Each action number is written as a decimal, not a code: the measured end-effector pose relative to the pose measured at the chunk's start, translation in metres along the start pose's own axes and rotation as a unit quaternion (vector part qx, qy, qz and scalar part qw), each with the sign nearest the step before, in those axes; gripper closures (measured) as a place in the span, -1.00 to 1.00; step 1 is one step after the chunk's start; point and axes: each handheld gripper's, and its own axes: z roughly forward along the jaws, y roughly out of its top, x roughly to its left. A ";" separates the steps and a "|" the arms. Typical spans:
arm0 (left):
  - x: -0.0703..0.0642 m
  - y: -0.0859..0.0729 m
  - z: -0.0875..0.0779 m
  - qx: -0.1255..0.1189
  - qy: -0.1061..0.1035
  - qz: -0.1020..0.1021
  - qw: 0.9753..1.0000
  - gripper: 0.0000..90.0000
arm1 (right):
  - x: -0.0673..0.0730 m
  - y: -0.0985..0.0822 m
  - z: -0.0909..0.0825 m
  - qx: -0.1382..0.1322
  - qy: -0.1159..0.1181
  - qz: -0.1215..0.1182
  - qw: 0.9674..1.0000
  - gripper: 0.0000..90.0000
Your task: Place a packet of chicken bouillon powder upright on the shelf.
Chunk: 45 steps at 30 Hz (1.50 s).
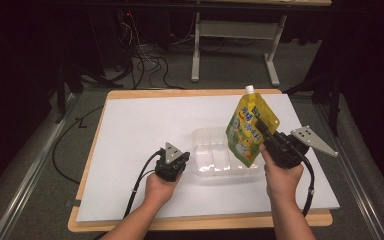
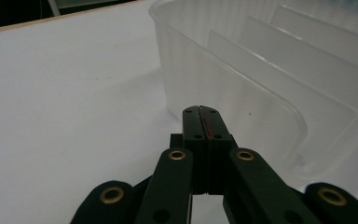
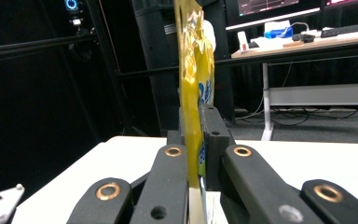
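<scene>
Yellow spouted pouch (image 1: 250,129) sits right of center in the high view, held up off the table, tilted, white cap at its top pointing toward the upper edge of the frame, its lower green-printed end hanging over the right part of the clear plastic tray (image 1: 206,171). Right gripper (image 1: 266,134) clamps the pouch from the right side, jaws pressed flat on the film; right hand (image 1: 280,176) comes up from the bottom right of the frame, with the grey three-cornered plate sticking out further right. In the right gripper view the pouch (image 3: 193,88) runs as a thin yellow edge from the top of the frame down between the two black jaws, pinched tight, blue print showing near the jaw tips. Behind it: dark room, a desk with monitors in the upper right. Left gripper (image 1: 180,161) is lower center-left in the high view, just beside the tray's left wall, jaws fully together with nothing between them; left hand (image 1: 161,187) below it, cable trailing to the lower left. Left gripper view: closed jaw tips at bottom center, close to the frosted tray (image 2: 242,93), whose inner dividers show in the upper right; contact can't be told. Tray stands on the white table sheet (image 1: 140,130), center of the high view.
</scene>
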 end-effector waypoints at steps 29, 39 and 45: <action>0.001 -0.003 -0.004 -0.006 -0.012 0.004 1.000 0.97 | 0.028 -0.026 0.048 0.023 -0.017 -0.004 1.000 1.00; 0.002 -0.002 -0.007 -0.006 -0.014 0.004 1.000 0.93 | 0.028 -0.034 0.053 0.029 -0.023 -0.004 0.999 1.00; 0.003 -0.002 -0.007 -0.007 -0.015 0.000 1.000 0.91 | 0.027 -0.038 0.053 0.026 -0.019 -0.007 0.999 1.00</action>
